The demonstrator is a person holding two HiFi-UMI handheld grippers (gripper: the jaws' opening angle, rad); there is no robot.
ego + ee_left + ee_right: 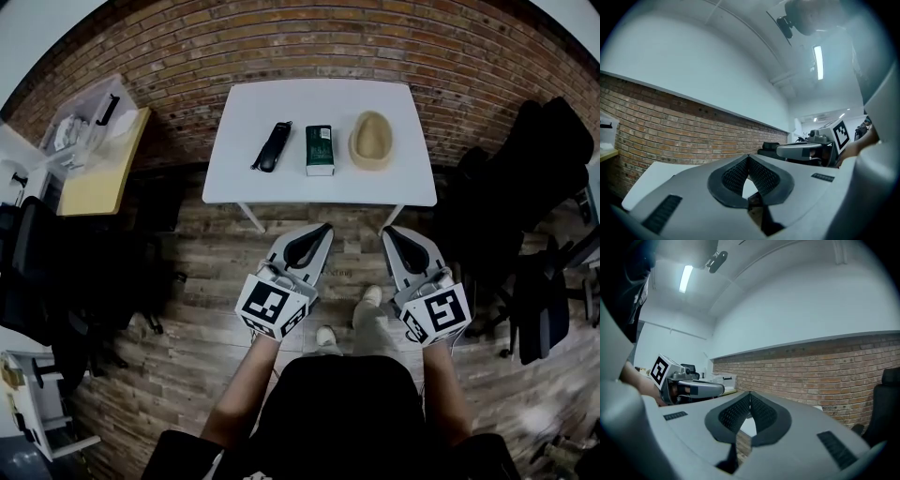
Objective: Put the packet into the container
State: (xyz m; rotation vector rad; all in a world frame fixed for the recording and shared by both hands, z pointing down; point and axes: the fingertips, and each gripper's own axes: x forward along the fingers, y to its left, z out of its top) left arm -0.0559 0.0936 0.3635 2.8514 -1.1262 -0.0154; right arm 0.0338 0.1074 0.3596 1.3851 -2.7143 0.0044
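Note:
On the white table (394, 183) lie a dark green packet (320, 149) in the middle, a tan oval container (371, 140) to its right and a black elongated object (272, 147) to its left. My left gripper (326, 227) and my right gripper (388, 230) hover over the wooden floor in front of the table's near edge, both shut and empty. In the left gripper view the jaw tips (748, 156) meet, and the right gripper shows at the right. In the right gripper view the jaw tips (750, 393) meet as well.
A brick wall (319, 47) runs behind the table. A yellow-topped desk (98, 173) with a clear plastic box (89, 117) stands at the left. Black office chairs (539, 187) crowd the right side, dark furniture the left. The person's feet (347, 319) stand on the plank floor.

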